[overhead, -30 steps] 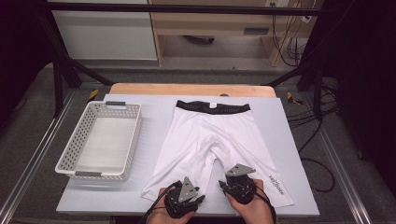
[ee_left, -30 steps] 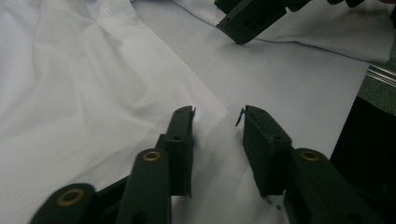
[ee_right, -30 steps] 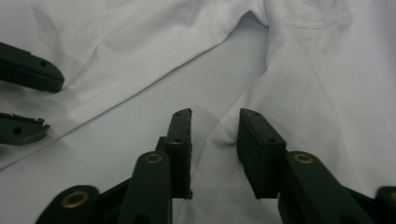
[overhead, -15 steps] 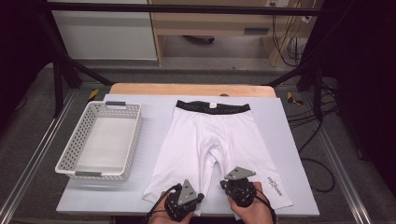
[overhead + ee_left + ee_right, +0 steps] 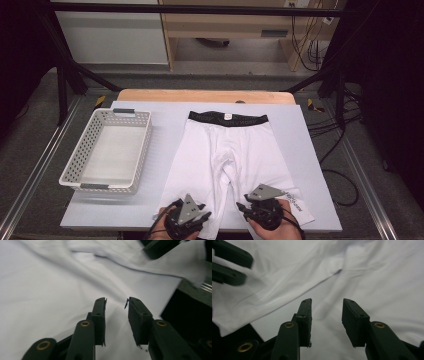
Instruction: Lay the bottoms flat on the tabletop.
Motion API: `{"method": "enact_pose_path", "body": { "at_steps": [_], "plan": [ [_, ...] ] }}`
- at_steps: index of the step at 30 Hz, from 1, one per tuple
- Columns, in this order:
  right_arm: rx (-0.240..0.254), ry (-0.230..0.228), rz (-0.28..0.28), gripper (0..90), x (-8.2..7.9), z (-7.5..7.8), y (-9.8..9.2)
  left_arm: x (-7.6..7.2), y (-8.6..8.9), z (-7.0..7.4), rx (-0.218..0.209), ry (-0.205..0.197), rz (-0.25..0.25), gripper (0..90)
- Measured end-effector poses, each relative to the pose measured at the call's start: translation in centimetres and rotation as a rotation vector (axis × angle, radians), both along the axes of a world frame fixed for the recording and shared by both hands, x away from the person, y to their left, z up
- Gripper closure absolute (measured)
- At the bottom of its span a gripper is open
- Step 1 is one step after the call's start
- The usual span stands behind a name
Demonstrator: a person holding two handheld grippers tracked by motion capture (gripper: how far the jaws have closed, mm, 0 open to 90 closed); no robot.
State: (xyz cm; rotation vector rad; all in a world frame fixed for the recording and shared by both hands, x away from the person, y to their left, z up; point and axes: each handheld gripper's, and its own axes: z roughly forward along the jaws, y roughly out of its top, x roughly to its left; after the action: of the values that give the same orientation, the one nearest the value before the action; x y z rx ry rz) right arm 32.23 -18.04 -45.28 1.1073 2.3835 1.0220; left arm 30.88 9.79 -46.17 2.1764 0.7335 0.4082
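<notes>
Both claws just opening, nothing gripped: left claw (image 5: 202, 218) at 6 o'clock, right claw (image 5: 243, 208) hovering over white compression shorts (image 5: 227, 155) lying flat on bench (image 5: 165, 212).

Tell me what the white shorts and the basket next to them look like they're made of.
The shorts look like thin, stretchy knit fabric, smooth with a slight sheen; they lie in soft wrinkles, and the black waistband seems elastic. The basket looks like rigid moulded plastic, matte pale grey, its walls punched with even rows of holes.
</notes>
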Motion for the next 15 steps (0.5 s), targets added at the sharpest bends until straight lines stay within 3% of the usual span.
{"method": "enact_pose_path", "body": {
  "at_steps": [5, 9, 13, 15],
  "plan": [
    [0.002, -0.029, -0.149, 55.4, 0.2, 0.7, -5.2, 1.4, 5.1, 1.0, 0.067, 0.0, 0.111, 59.9],
    [-0.031, -0.022, -0.301, 55.1, -0.7, 0.3, -10.0, 1.2, 8.3, 0.2, 0.08, 0.023, 0.18, 58.1],
    [-0.019, 0.031, -0.39, 54.4, -1.9, -0.8, -13.3, 0.9, 9.3, -0.4, 0.059, 0.058, 0.203, 56.4],
    [-0.005, 0.051, -0.407, 54.4, -2.2, -1.4, -14.0, 0.6, 9.2, -0.4, 0.075, 0.058, 0.197, 54.6]
  ]
}}
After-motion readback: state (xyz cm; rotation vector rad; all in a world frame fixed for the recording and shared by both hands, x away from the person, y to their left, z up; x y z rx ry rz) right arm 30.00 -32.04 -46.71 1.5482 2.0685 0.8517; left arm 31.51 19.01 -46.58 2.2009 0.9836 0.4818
